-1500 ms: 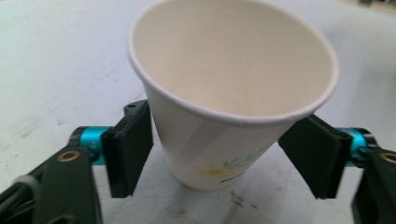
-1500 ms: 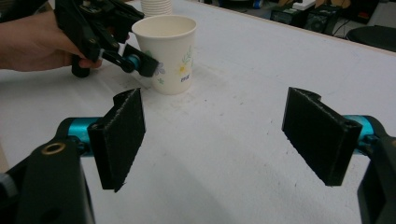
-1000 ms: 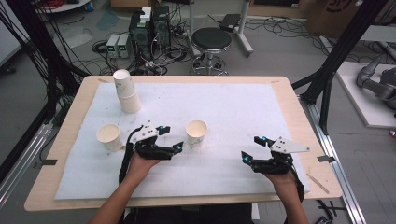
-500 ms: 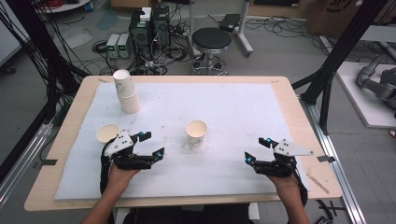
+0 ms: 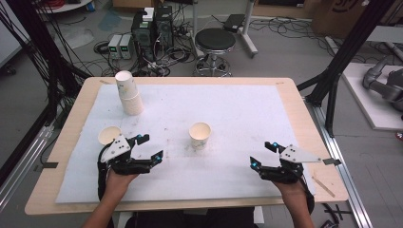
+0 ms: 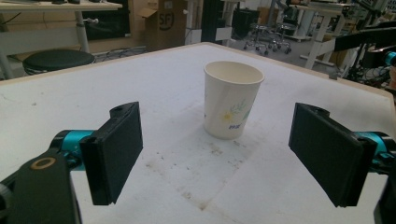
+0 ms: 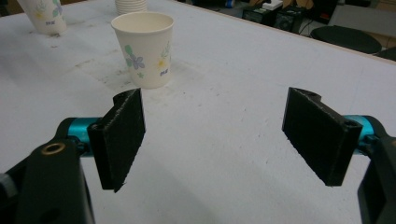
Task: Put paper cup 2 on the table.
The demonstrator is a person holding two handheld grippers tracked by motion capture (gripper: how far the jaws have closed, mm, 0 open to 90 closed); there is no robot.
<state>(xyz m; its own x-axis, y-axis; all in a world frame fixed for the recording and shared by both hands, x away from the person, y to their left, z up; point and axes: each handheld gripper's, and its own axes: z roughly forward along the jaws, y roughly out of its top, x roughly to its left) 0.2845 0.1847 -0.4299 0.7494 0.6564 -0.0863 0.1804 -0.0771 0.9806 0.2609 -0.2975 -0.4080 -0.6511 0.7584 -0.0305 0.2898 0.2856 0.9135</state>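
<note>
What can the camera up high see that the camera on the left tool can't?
From up high: the stack of cups, a second loose cup beside the left tool, and the right tool in the other hand. From the left tool's camera: the flower print on the middle cup and the flat faces of the black pads. Both: that middle cup, upright and untouched, and the left tool's wide jaws, which have just been closing a little with nothing between them.

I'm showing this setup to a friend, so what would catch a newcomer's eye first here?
Probably the flowered paper cup standing alone mid-table on the white mat. Next, the open left gripper and open right gripper at the near edge, both empty, and the tall cup stack at the far left.
</note>
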